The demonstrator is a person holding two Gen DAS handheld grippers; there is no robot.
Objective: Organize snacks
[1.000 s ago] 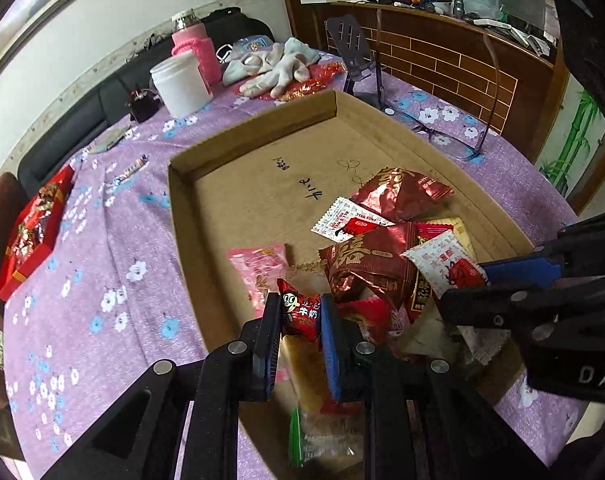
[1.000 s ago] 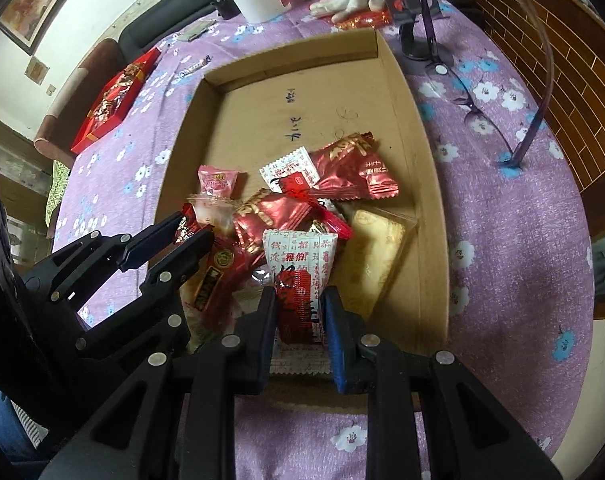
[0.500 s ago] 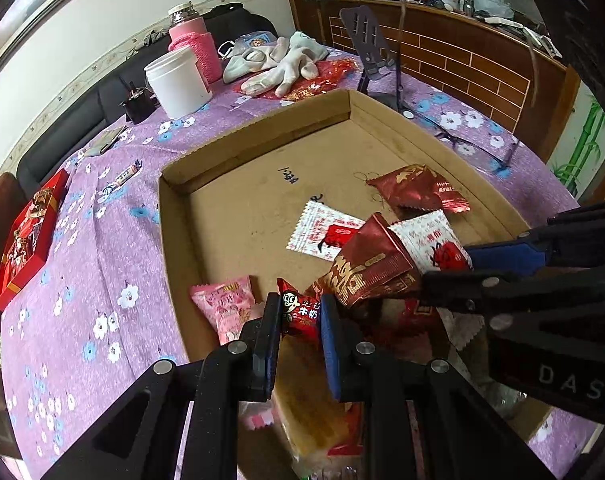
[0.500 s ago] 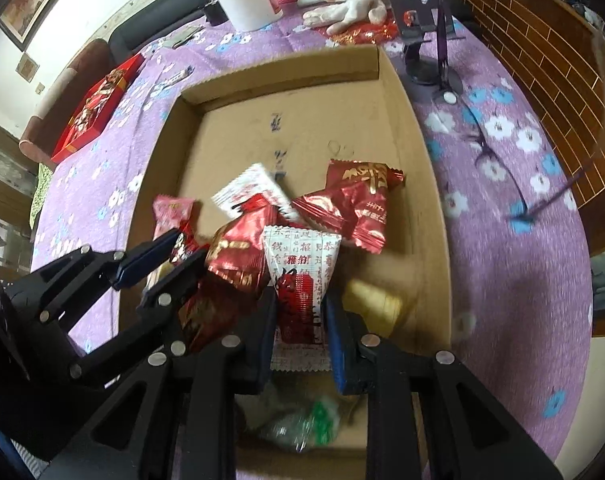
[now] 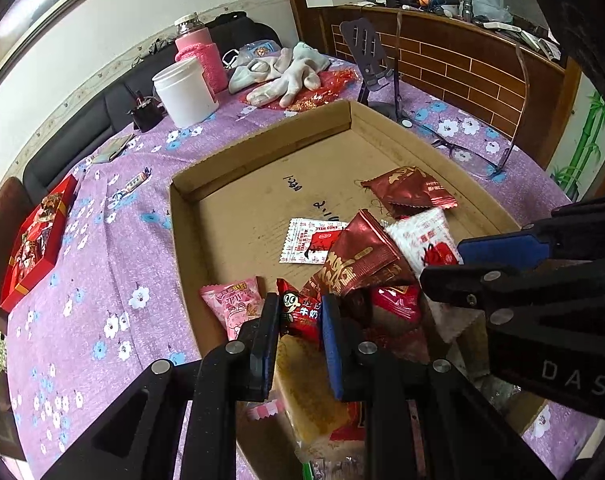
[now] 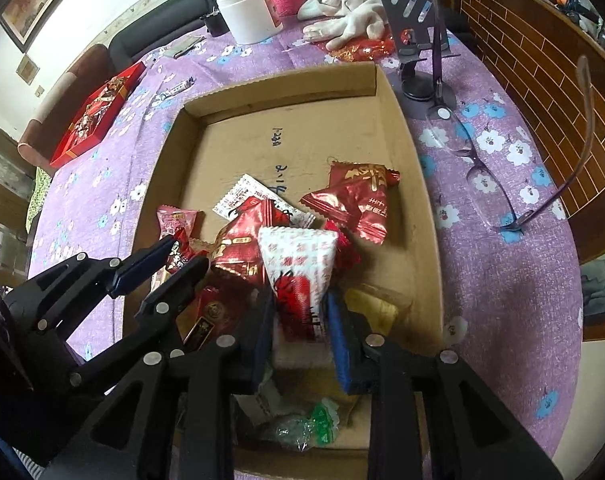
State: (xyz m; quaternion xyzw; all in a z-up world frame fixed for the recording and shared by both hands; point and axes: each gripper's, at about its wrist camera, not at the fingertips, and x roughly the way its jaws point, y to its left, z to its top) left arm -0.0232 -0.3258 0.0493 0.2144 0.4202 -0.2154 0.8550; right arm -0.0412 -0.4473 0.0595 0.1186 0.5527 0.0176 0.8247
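Left tool [image 5: 300, 312] pinching small red packet [image 5: 298, 314] over box [image 5: 262, 152]. Right tool [image 6: 300, 316] loosening around white packet [image 6: 298, 264]. Packets light, crinkly, slippery; grab crimped ends.

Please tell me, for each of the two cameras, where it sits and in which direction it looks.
Left wrist: sits on the left claw, looking steeply down into the cardboard tray; its own fingers pinch a small red cartoon packet, and the right claw enters from the right.
Right wrist: sits on the right claw, looking steeply down; its opening fingers flank a white-and-red packet, and the left claw enters from the left.
Shared: tray, snack pile, white tub, eyeglasses.
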